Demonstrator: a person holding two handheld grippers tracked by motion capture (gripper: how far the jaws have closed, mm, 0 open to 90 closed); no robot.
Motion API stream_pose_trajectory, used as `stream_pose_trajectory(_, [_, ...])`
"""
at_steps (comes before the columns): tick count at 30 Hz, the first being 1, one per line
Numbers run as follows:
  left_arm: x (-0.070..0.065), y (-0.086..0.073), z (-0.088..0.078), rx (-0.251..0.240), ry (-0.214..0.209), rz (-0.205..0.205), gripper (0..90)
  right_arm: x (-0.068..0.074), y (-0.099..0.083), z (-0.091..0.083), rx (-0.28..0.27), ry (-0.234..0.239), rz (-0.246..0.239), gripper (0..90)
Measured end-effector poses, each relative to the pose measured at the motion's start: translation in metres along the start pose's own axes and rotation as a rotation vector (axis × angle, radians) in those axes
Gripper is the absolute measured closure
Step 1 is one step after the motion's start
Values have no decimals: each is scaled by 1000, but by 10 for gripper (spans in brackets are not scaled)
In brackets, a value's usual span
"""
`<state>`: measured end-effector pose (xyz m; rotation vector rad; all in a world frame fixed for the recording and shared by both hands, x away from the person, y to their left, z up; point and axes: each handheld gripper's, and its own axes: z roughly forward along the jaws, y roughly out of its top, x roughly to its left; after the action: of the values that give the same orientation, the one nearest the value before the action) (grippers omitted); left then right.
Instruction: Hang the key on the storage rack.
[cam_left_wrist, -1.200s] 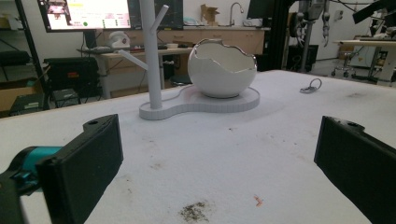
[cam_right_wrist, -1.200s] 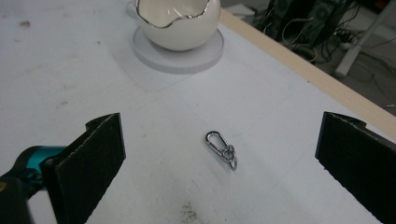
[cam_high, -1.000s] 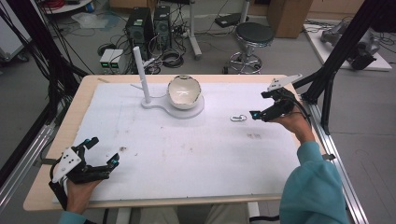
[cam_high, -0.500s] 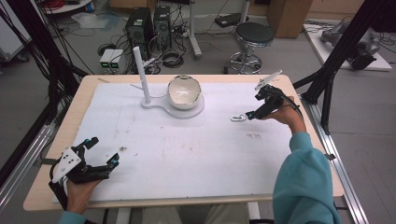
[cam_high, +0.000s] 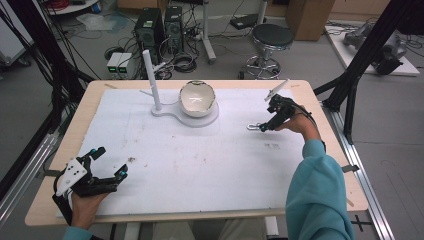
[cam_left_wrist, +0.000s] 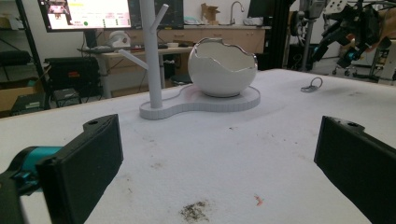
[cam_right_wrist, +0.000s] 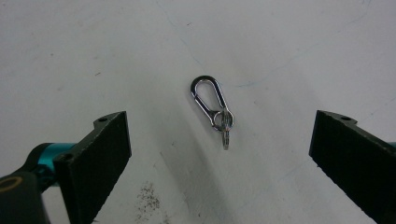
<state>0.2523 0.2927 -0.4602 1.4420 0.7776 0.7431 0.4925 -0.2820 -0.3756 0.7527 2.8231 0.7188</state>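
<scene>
A: Item one, writing?

B: None legible on the carabiner clip (cam_right_wrist: 208, 101) or its small key; the monitor text in the left gripper view is too blurred to read.

A: Right hand-held gripper (cam_high: 267, 122)?

B: Arm stretched forward, tool tipped down over the clip, jaws spread wide, not touching it. The clip lies flat on the white surface (cam_high: 210, 165), right of the bowl stand (cam_high: 186, 112).

A: Left hand-held gripper (cam_high: 107, 165)?

B: Low at the near-left corner, close to the edge, jaws wide, holding nothing.

A: Room?

B: Open mat all round the clip; the eggshell bowl (cam_high: 197, 98) and white peg tree (cam_high: 151, 80) stand well apart from it.
</scene>
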Motion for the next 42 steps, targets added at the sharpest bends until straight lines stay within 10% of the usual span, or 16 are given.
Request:
stream_pose_trajectory(22, [-1, 0, 1, 6, 1, 12, 17, -14, -2, 22, 85, 58, 55, 399])
stream_pose_trajectory(42, [-2, 0, 1, 9, 1, 21, 17, -13, 0, 28, 116, 51, 1, 760])
